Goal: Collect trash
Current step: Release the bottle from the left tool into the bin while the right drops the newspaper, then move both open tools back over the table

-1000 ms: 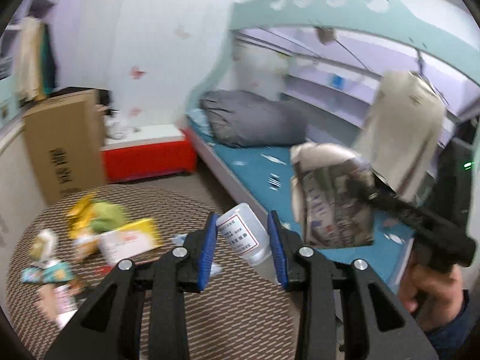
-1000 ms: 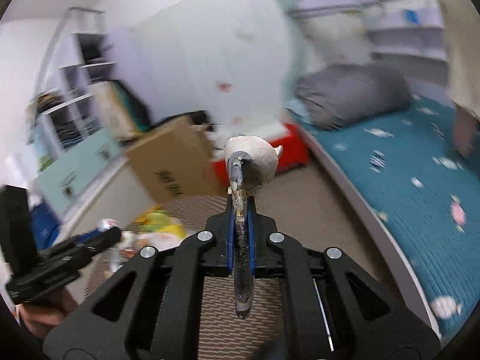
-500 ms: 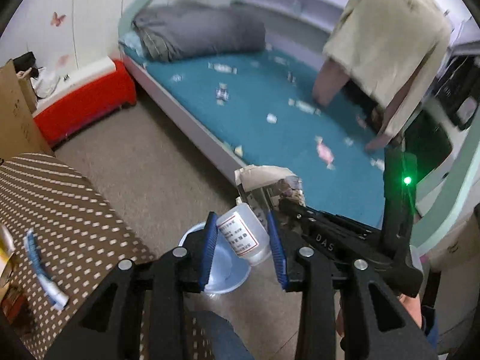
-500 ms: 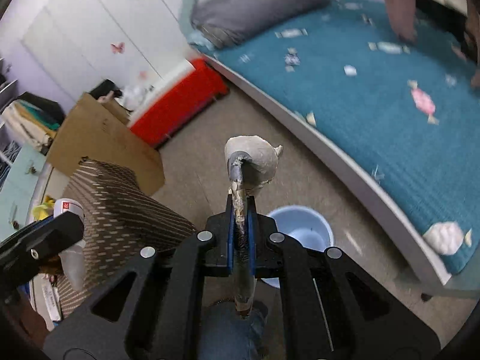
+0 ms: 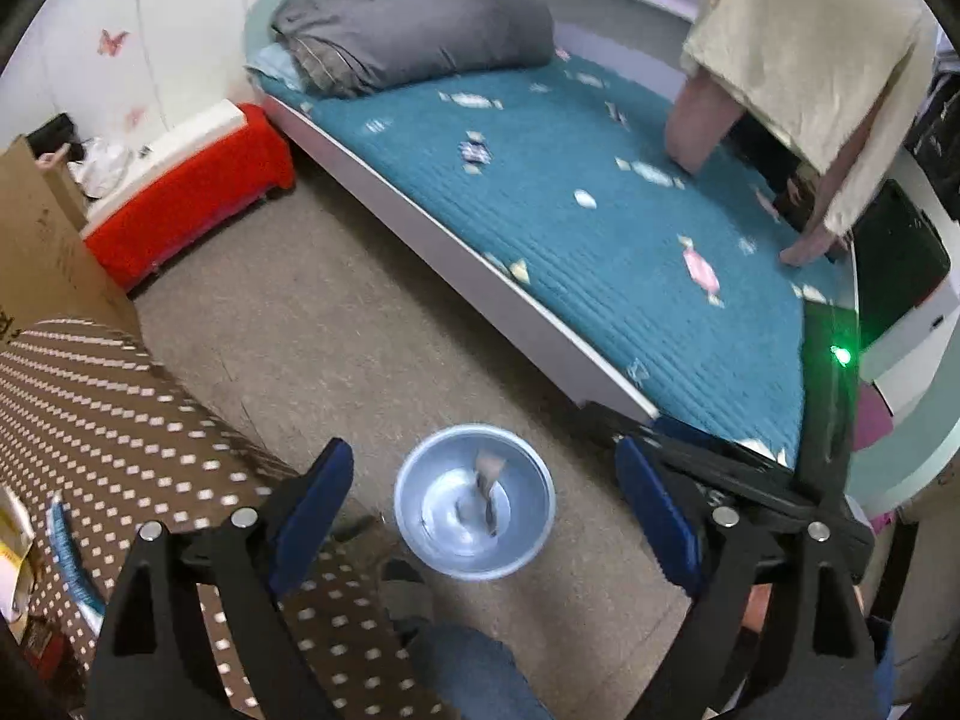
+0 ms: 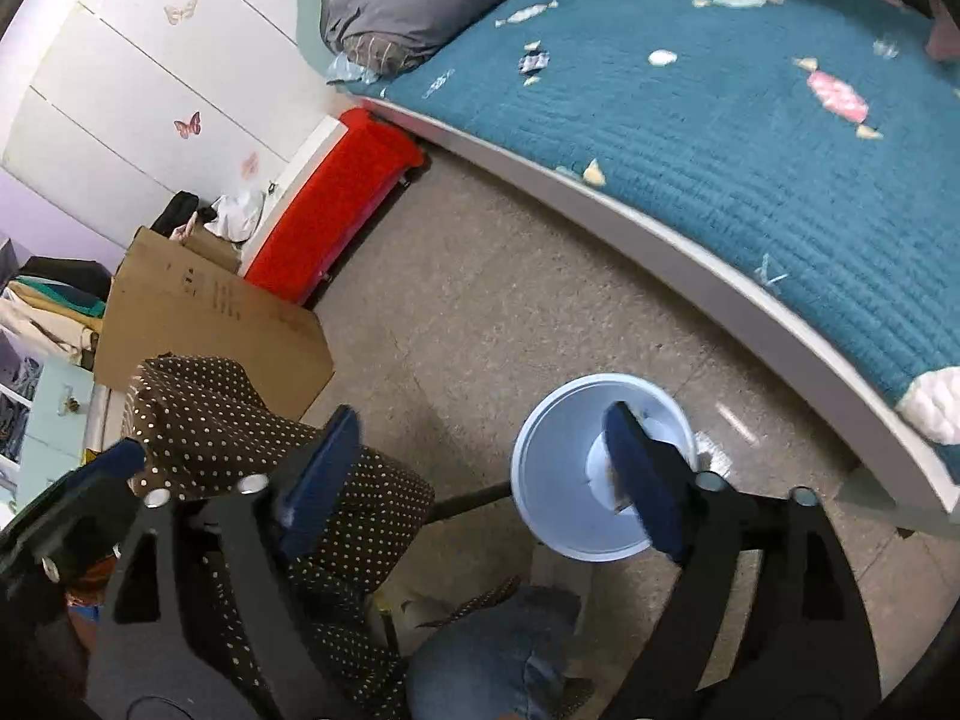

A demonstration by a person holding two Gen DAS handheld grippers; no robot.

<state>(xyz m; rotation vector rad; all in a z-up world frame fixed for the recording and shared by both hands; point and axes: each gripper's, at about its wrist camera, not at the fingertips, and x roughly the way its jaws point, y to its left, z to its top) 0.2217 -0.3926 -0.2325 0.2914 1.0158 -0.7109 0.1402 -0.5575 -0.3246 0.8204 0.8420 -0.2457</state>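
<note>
Teal-quilted bed [image 5: 630, 228], grey pillow [image 5: 414, 30], red bench [image 5: 186, 192], speckled floor [image 5: 336, 324].

Soft, even indoor light is filling both views, casting only faint shadows on the floor [image 5: 372, 324]. Fisheye distortion is bending the bed edge [image 6: 690, 252] into a curve, and dark vignetting is ringing every corner. A green lamp [image 5: 841, 355] is glaring at three o'clock. The trash inside the bin [image 5: 474, 504] is smearing with motion blur.
</note>
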